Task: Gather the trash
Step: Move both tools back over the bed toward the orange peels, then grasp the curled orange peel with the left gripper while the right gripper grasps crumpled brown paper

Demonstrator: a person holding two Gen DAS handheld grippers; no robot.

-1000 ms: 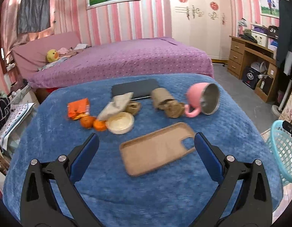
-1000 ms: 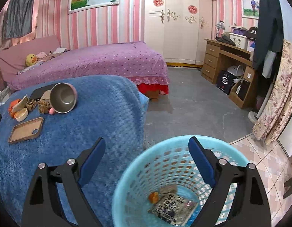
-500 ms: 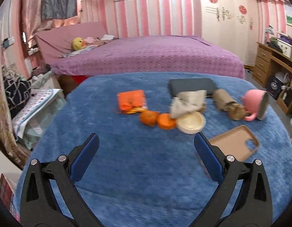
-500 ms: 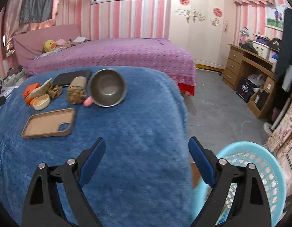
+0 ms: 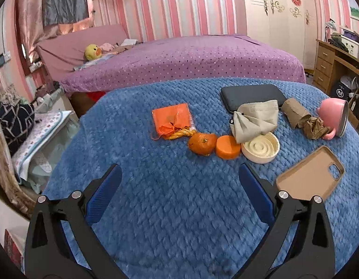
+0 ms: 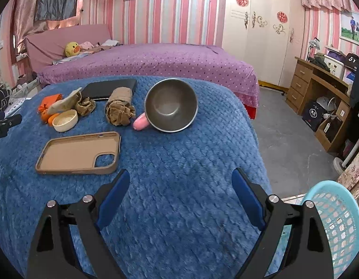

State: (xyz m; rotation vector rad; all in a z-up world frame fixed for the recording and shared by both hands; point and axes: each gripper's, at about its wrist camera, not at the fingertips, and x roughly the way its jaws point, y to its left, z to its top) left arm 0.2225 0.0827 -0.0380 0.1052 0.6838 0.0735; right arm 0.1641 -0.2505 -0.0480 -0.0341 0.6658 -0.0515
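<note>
On the blue blanket [image 5: 170, 209] lie an orange wrapper [image 5: 171, 119], a mandarin [image 5: 202, 143], an orange lid [image 5: 227, 147], a cream lid [image 5: 260, 147], a crumpled beige paper [image 5: 256, 119] and a brown cardboard roll with crumpled paper [image 5: 302, 118]. My left gripper [image 5: 179, 179] hangs open and empty in front of the mandarin. My right gripper [image 6: 180, 183] is open and empty over bare blanket [image 6: 179, 167], short of the tipped pink mug [image 6: 171, 108]. The brown roll [image 6: 120, 107] lies left of the mug. The light blue trash basket [image 6: 335, 220] stands at lower right.
A tan phone case [image 6: 79, 153] [image 5: 311, 176] lies near the front. A dark flat case [image 5: 252, 96] lies at the blanket's far edge. Behind is a purple bed [image 5: 191, 60]; a wooden desk [image 6: 318, 86] stands at the right, with grey floor [image 6: 288, 144] between.
Both grippers swung left. The left view went from the phone case to the orange wrapper and mandarin. The right view left the basket, which slid to the lower right, and now faces the mug.
</note>
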